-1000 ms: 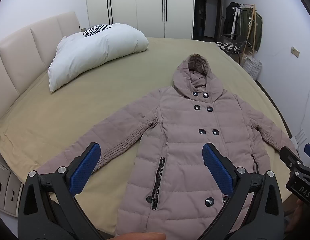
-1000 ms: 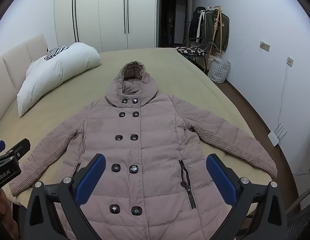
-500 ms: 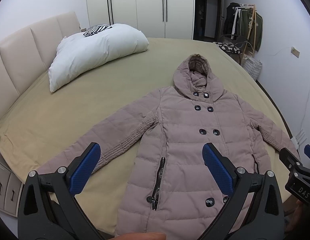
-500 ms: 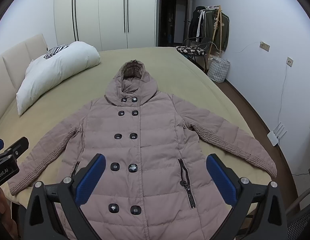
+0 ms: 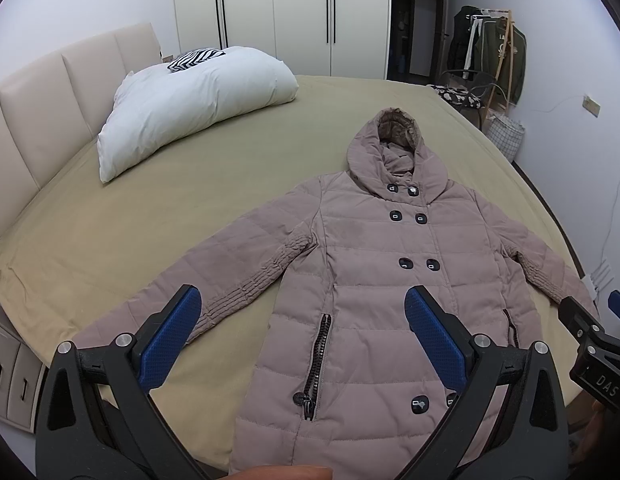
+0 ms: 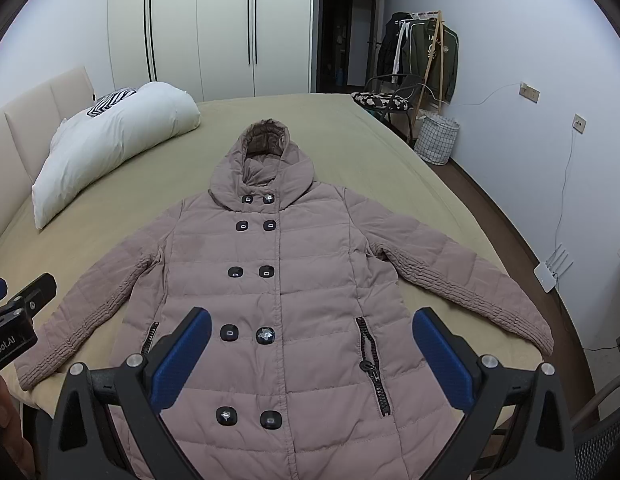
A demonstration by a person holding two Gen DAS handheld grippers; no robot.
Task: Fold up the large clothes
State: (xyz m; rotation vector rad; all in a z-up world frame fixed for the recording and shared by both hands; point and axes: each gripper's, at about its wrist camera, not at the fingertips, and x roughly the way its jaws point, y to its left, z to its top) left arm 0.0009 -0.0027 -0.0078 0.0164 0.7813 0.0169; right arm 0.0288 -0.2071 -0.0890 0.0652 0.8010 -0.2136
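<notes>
- The coat lies face up and buttoned on the bed, hood toward the far side, hem at the near edge, both sleeves spread out to the sides. Nothing is folded yet, by the look of it.
- Left claw: released, jaws wide apart, hanging above the near part of the coat between the left sleeve and the front panel, touching no cloth. For a clean first fold I would take this sleeve near its ribbed cuff, pinch the cloth fully between the pads, and carry it across the chest so it lies flat on the buttons.
- The quilted filling is thick and springy, so a shallow pinch is likely to slip; bite deep and lift low.
- The zip pocket marks a handy fold line for the side panel.
- Right claw: also released and spread, above the lower button rows, holding nothing. It could mirror the move on the right sleeve, whose cuff lies near the bed's edge; draw it inward so it does not drop off.
- The pillow lies well apart from the coat.
</notes>
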